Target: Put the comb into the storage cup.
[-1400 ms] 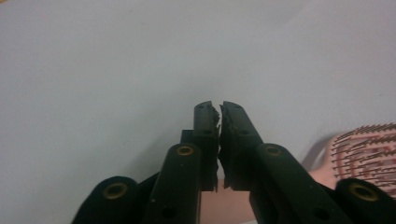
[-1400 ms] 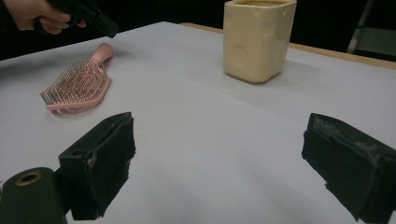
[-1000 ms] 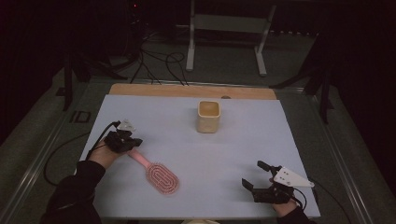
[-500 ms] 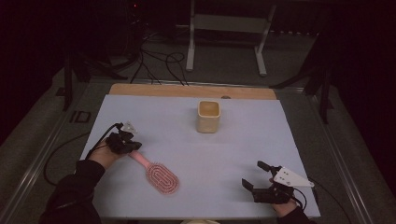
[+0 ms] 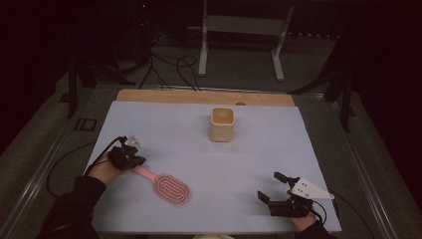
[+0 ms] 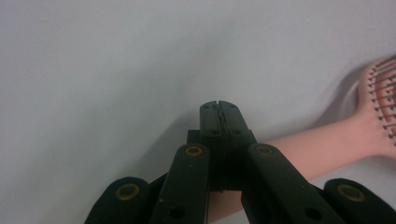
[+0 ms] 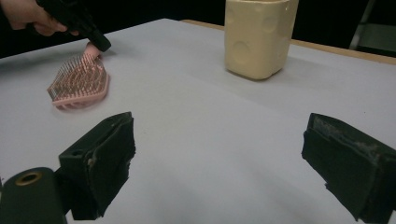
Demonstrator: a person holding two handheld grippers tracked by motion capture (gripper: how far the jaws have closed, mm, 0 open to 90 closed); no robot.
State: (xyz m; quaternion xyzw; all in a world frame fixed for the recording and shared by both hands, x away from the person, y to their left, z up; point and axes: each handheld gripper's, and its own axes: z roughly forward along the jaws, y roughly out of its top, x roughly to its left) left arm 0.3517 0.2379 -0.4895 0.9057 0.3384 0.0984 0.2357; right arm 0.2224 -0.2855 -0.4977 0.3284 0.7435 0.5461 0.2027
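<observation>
High view: left gripper (image 5: 130, 160) at the pink hairbrush (image 5: 166, 185) handle, brush flat on the white mat (image 5: 164, 129), cream cup (image 5: 222, 124) well apart; move barely begun. Left gripper view: jaws together above the handle, no grip on it. Right gripper view: right gripper (image 7: 224, 163) jaws apart, empty, open mat ahead.

Count on my table (image 5: 149, 119), pale sheet over it: one pink hairbrush (image 5: 169, 187), lying flat. One cream-coloured cup (image 5: 222, 124), upright, well apart from the brush. Two grippers, one in each of my hands: my left gripper (image 5: 133, 160) and my right gripper (image 5: 272, 188). Two hands of mine at the near edge. One wooden strip (image 5: 199, 96) along the far side.
</observation>
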